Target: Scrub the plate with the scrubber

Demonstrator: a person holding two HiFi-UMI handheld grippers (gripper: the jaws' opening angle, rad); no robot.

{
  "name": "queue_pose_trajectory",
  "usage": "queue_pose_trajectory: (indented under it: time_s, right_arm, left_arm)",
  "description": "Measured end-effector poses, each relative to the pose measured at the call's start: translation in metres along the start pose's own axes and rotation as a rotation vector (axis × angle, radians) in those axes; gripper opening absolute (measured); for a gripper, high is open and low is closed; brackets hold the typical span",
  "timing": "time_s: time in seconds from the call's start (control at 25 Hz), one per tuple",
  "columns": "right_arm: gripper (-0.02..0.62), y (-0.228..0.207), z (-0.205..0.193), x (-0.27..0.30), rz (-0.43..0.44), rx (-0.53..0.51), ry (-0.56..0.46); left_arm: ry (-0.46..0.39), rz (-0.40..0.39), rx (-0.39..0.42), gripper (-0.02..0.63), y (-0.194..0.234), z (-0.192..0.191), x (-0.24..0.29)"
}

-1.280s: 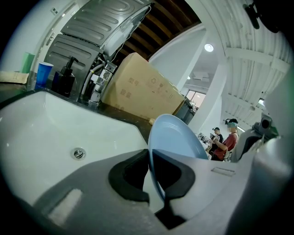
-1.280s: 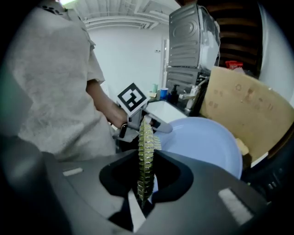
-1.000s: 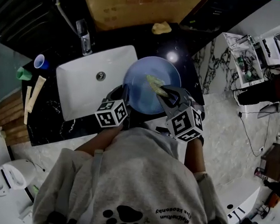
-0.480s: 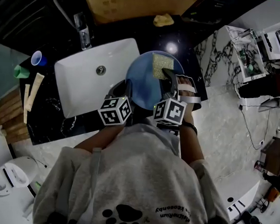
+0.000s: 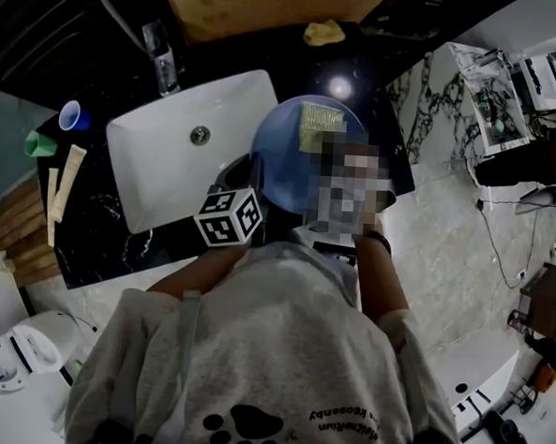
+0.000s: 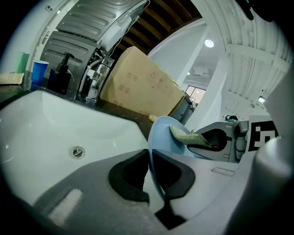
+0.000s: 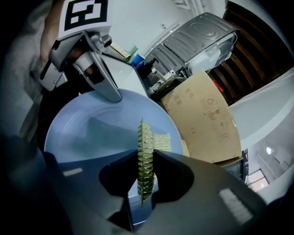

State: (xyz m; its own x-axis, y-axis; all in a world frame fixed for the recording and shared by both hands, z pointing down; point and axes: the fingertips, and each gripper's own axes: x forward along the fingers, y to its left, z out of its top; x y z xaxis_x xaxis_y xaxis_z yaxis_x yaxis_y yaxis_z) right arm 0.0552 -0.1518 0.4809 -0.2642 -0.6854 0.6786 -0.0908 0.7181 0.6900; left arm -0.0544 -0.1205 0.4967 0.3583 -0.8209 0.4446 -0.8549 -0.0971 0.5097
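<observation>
The left gripper (image 6: pixel 150 172) is closed narrow on the rim of the round pale-blue plate (image 5: pixel 283 165), which is tilted just right of the white rectangular sink (image 5: pixel 158 186). The right gripper (image 7: pixel 146 181) pinches the thin yellow-green scrubber pad (image 7: pixel 145 156) against the plate's face. Behind them, the brown cardboard box (image 5: pixel 253 13) carries printed symbols too small to read. A black paw print (image 5: pixel 247 428) marks the grey sweatshirt (image 5: pixel 252 346).

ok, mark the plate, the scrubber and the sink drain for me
plate (image 5: pixel 280 165): head view, bare blue face left of the scrubber.
scrubber (image 7: pixel 144 156): right gripper view, middle of its green edge.
sink drain (image 6: pixel 78 151): left gripper view, centre of the metal ring.
</observation>
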Motion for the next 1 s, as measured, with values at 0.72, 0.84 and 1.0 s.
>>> queue_pose_trajectory:
  time_s: [0.72, 0.84, 1.0]
  right_arm:
    - [0.075, 0.050, -0.009, -0.006, 0.296, 0.129, 0.021]
    - [0.075, 0.063, -0.007, -0.015, 0.368, 0.149, 0.019]
    - [0.075, 0.089, -0.006, -0.031, 0.495, 0.170, 0.027]
  left_arm:
    - [0.015, 0.043, 0.045, 0.017, 0.000, -0.002, 0.003]
    - [0.021, 0.054, 0.044, 0.017, 0.001, -0.003, 0.004]
    - [0.028, 0.067, 0.042, 0.017, 0.002, -0.004, 0.004]
